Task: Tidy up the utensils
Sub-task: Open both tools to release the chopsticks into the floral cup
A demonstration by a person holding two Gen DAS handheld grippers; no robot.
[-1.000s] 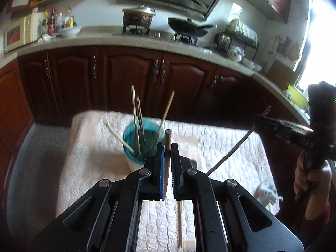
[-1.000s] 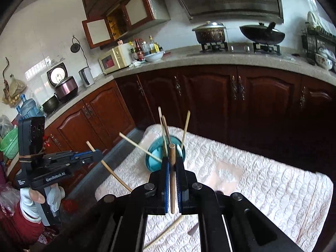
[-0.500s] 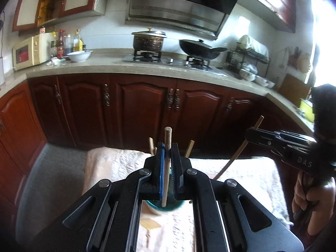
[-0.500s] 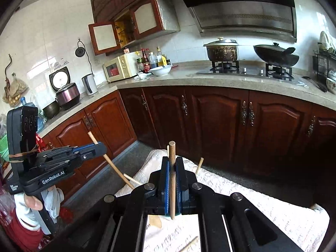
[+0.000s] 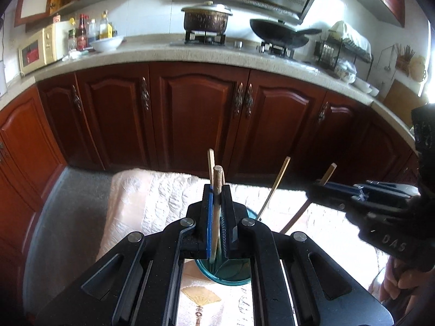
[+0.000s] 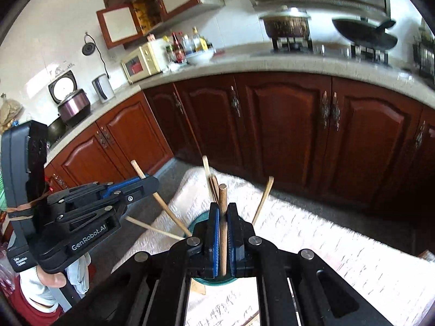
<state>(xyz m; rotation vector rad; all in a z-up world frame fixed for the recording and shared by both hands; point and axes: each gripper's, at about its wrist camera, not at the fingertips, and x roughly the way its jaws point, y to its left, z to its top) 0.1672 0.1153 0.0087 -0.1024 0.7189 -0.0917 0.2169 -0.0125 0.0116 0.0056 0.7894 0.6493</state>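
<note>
1. The left tongs (image 5: pixel 216 212) are clamped on a wooden chopstick (image 5: pixel 216 190), which is held nearly upright with its blunt end sticking up at 12 o'clock.
2. The right tongs (image 6: pixel 223 233) are likewise shut on a second chopstick (image 6: pixel 222 206), gripped mid-shaft and pointed down.
3. Both sticks appear to be held steeply so that their lower ends can be lowered into the teal cup (image 5: pixel 225 274), which sits directly under each pair of tongs.
4. Other chopsticks (image 5: pixel 274 187) are already leaned in the cup, fanning toward 1 o'clock.
5. The cup stands on a white quilted cloth (image 5: pixel 152 198) covering the tabletop.
6. The cup's mouth and both lower stick tips are hidden by the tongs, so whether either tip is inside the rim cannot be told.
</note>
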